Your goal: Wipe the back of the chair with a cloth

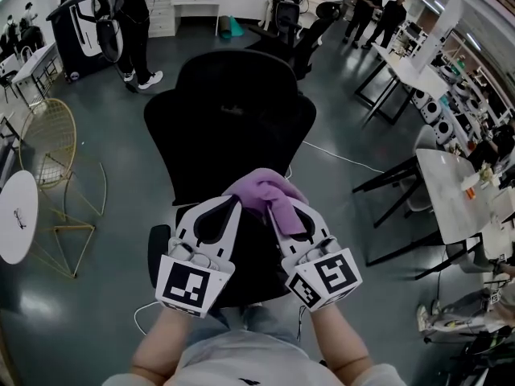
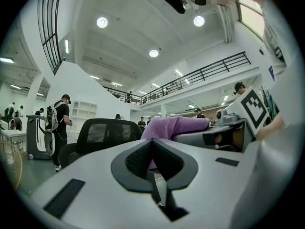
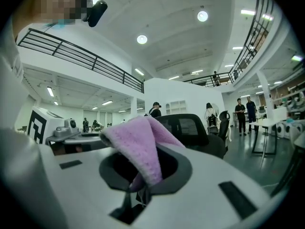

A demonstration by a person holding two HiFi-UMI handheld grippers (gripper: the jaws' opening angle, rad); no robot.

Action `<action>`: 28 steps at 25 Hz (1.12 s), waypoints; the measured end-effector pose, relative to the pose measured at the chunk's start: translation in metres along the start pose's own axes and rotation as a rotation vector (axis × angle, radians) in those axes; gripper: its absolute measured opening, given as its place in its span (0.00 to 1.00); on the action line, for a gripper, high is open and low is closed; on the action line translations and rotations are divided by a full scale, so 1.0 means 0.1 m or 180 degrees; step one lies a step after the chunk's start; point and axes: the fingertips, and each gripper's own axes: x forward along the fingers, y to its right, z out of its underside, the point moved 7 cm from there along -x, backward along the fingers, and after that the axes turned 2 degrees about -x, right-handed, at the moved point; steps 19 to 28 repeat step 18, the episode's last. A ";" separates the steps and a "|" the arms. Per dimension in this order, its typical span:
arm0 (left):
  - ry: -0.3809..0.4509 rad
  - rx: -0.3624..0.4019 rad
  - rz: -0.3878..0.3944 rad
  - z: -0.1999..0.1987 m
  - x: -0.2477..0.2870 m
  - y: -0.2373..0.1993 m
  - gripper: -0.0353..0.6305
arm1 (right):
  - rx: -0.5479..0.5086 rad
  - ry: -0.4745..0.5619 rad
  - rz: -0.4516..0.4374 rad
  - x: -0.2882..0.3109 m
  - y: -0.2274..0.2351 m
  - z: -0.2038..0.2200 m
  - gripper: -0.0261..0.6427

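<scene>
A black mesh office chair (image 1: 229, 123) stands just ahead of me with its back toward me; it also appears as the chair (image 2: 107, 132) in the left gripper view and the chair (image 3: 190, 125) in the right gripper view. A purple cloth (image 1: 273, 195) hangs bunched from my right gripper (image 1: 280, 207), which is shut on it above the chair's back. The cloth (image 3: 143, 144) drapes over those jaws. My left gripper (image 1: 233, 201) sits close beside it, jaws together, its tip against the cloth's edge. The cloth (image 2: 178, 125) lies just beyond the left gripper (image 2: 151, 144).
White desks (image 1: 455, 187) with black legs stand at the right. At the left are a round white table (image 1: 16, 215) and a gold wire chair (image 1: 52, 147). People stand far back by a second black chair (image 1: 294, 14). A cable runs over the grey floor.
</scene>
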 end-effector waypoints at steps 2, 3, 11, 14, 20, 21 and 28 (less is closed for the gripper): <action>0.0013 0.0025 -0.0010 -0.01 0.00 -0.02 0.07 | -0.0016 0.0013 0.0009 0.02 0.00 -0.01 0.11; 0.0015 0.0022 -0.0016 -0.01 0.00 -0.04 0.07 | -0.0023 0.0018 0.0012 0.04 0.00 -0.01 0.11; 0.0036 -0.0007 -0.0040 -0.08 -0.04 -0.12 0.07 | -0.0020 0.0049 0.0003 0.12 -0.07 -0.08 0.11; 0.0043 -0.0017 -0.0044 -0.08 -0.04 -0.15 0.07 | -0.0011 0.0057 0.0000 0.15 -0.09 -0.09 0.11; 0.0050 -0.0011 -0.0053 -0.10 -0.10 -0.21 0.07 | 0.0010 0.0071 -0.0003 0.19 -0.16 -0.10 0.11; 0.0050 -0.0011 -0.0053 -0.10 -0.10 -0.21 0.07 | 0.0010 0.0071 -0.0003 0.19 -0.16 -0.10 0.11; 0.0050 -0.0011 -0.0053 -0.10 -0.10 -0.21 0.07 | 0.0010 0.0071 -0.0003 0.19 -0.16 -0.10 0.11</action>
